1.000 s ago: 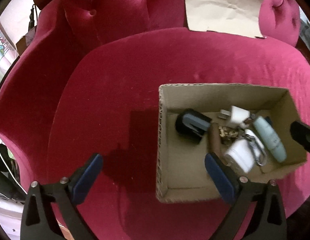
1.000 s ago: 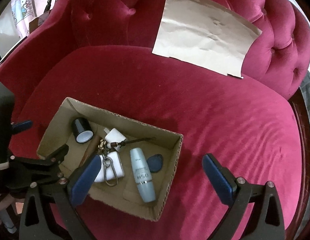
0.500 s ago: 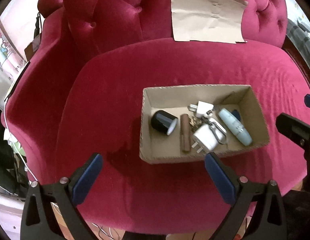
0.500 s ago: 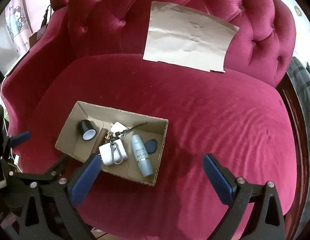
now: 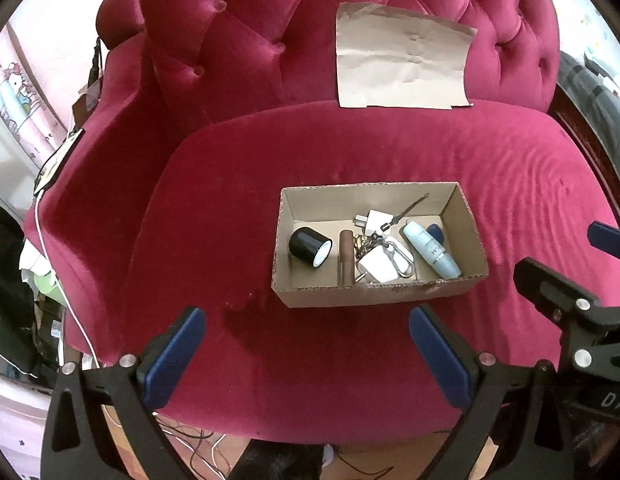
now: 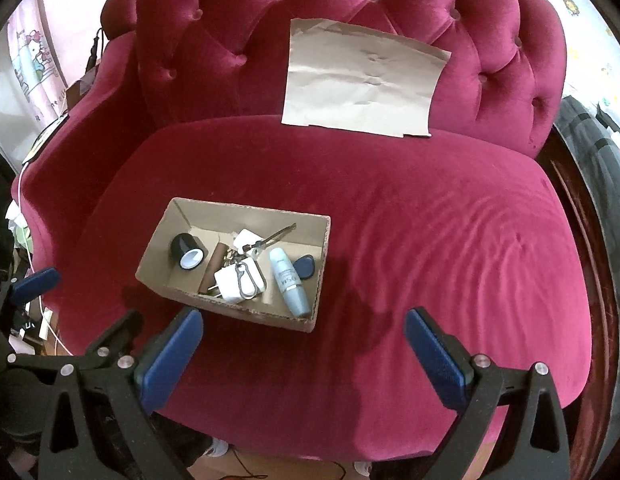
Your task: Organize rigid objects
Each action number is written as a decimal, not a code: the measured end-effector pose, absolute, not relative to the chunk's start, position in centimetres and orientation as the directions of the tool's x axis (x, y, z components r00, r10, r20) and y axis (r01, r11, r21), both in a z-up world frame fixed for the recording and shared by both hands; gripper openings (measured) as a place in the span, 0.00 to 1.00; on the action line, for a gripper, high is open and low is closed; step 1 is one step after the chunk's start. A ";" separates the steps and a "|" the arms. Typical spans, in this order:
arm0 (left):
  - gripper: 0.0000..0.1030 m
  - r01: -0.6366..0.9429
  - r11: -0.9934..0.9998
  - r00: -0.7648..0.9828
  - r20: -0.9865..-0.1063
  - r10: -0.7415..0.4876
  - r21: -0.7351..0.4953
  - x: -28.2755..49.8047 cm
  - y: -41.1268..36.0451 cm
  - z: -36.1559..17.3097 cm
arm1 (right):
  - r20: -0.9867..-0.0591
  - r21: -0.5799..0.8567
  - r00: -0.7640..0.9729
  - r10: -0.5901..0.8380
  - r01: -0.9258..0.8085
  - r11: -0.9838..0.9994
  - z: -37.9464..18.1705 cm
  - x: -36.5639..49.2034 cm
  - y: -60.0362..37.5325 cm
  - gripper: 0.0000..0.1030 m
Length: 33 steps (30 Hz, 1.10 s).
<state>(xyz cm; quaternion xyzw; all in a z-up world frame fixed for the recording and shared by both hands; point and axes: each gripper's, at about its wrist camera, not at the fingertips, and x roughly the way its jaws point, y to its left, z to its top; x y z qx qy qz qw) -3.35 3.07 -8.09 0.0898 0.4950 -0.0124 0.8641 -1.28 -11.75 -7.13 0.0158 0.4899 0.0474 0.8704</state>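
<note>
An open cardboard box (image 5: pixel 374 294) (image 6: pixel 245 314) sits on the red velvet seat. Inside lie a black cylinder (image 5: pixel 307 246) (image 6: pixel 185 252), a brown stick (image 5: pixel 346 256), two white plug adapters (image 5: pixel 380 266) (image 6: pixel 233 280) with a carabiner and keys over them, a light blue bottle (image 5: pixel 430 248) (image 6: pixel 287 278) and a dark blue tag (image 6: pixel 305 266). My left gripper (image 5: pixel 307 354) is open and empty, held back from the box's near side. My right gripper (image 6: pixel 303 350) is open and empty, in front of the box and to its right.
The red tufted armchair (image 5: pixel 269 152) (image 6: pixel 430 220) fills both views. A flat cardboard sheet (image 5: pixel 402 68) (image 6: pixel 362 80) leans on its backrest. Clutter and white cables (image 5: pixel 45 240) lie at the left beyond the armrest. A dark wooden edge (image 6: pixel 582 216) borders the right.
Both grippers have pulled back and up from the box, which now looks smaller and farther away. Both stay open and empty. The box's contents have not moved.
</note>
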 end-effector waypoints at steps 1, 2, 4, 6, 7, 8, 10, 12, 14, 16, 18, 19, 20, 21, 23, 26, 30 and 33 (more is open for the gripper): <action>1.00 0.108 0.984 0.510 -0.858 0.066 0.140 -3.5 3.1 -8.0 | -0.850 0.078 0.517 0.102 -0.066 0.995 -7.0 -1.5 -11.7 1.00; 1.00 0.106 0.985 0.510 -0.858 0.062 0.135 -3.7 3.1 -8.0 | -0.850 0.079 0.517 0.102 -0.065 0.995 -6.9 -1.7 -11.7 1.00; 1.00 0.107 0.987 0.508 -0.860 0.050 0.120 -4.1 3.1 -7.8 | -0.849 0.081 0.517 0.105 -0.069 0.994 -6.8 -2.0 -11.6 1.00; 1.00 0.105 0.987 0.513 -0.857 0.050 0.120 -4.5 3.1 -7.7 | -0.846 0.075 0.523 0.100 -0.069 0.995 -6.5 -2.5 -11.5 1.00; 1.00 0.102 0.988 0.515 -0.856 0.050 0.120 -4.7 3.2 -7.6 | -0.845 0.071 0.527 0.096 -0.068 0.995 -6.4 -2.6 -11.4 1.00; 1.00 0.101 0.988 0.515 -0.856 0.050 0.118 -4.7 3.2 -7.6 | -0.843 0.067 0.530 0.094 -0.069 0.995 -6.3 -2.8 -11.4 1.00; 1.00 0.096 0.989 0.516 -0.855 0.045 0.110 -5.0 3.3 -7.5 | -0.840 0.066 0.534 0.093 -0.070 0.995 -6.2 -3.2 -11.4 1.00; 1.00 0.091 0.990 0.519 -0.854 0.044 0.106 -5.2 3.4 -7.4 | -0.838 0.066 0.537 0.095 -0.072 0.995 -6.1 -3.5 -11.3 1.00; 1.00 0.093 0.990 0.522 -0.852 0.044 0.108 -5.3 3.4 -7.4 | -0.836 0.062 0.541 0.091 -0.072 0.995 -5.9 -3.7 -11.3 1.00; 1.00 0.093 0.989 0.525 -0.850 0.046 0.111 -5.4 3.4 -7.3 | -0.832 0.056 0.548 0.085 -0.070 0.996 -5.7 -3.8 -11.2 1.00; 1.00 0.094 0.989 0.526 -0.849 0.050 0.116 -5.4 3.3 -7.3 | -0.832 0.056 0.548 0.085 -0.070 0.996 -5.7 -3.8 -11.4 1.00; 1.00 0.094 0.989 0.527 -0.848 0.051 0.118 -5.4 3.3 -7.2 | -0.833 0.056 0.547 0.086 -0.070 0.996 -5.7 -3.8 -11.4 1.00; 1.00 0.092 0.989 0.528 -0.847 0.052 0.118 -5.4 3.3 -7.2 | -0.833 0.057 0.547 0.086 -0.070 0.996 -5.6 -3.8 -11.4 1.00; 1.00 0.091 0.989 0.528 -0.847 0.053 0.118 -5.5 3.3 -7.2 | -0.832 0.057 0.548 0.085 -0.068 0.996 -5.6 -3.9 -11.4 1.00; 1.00 0.093 0.989 0.528 -0.848 0.051 0.118 -5.5 3.2 -7.2 | -0.833 0.057 0.547 0.086 -0.069 0.996 -5.6 -3.8 -11.5 1.00; 1.00 0.093 0.989 0.529 -0.847 0.053 0.119 -5.5 3.2 -7.1 | -0.833 0.056 0.546 0.086 -0.071 0.996 -5.5 -3.8 -11.6 1.00; 1.00 0.094 0.988 0.528 -0.848 0.056 0.123 -5.5 3.2 -7.0 | -0.833 0.054 0.546 0.085 -0.073 0.996 -5.5 -3.8 -11.6 1.00; 1.00 0.094 0.988 0.529 -0.847 0.056 0.124 -5.5 3.1 -7.0 | -0.833 0.057 0.546 0.087 -0.071 0.996 -5.5 -3.9 -11.7 1.00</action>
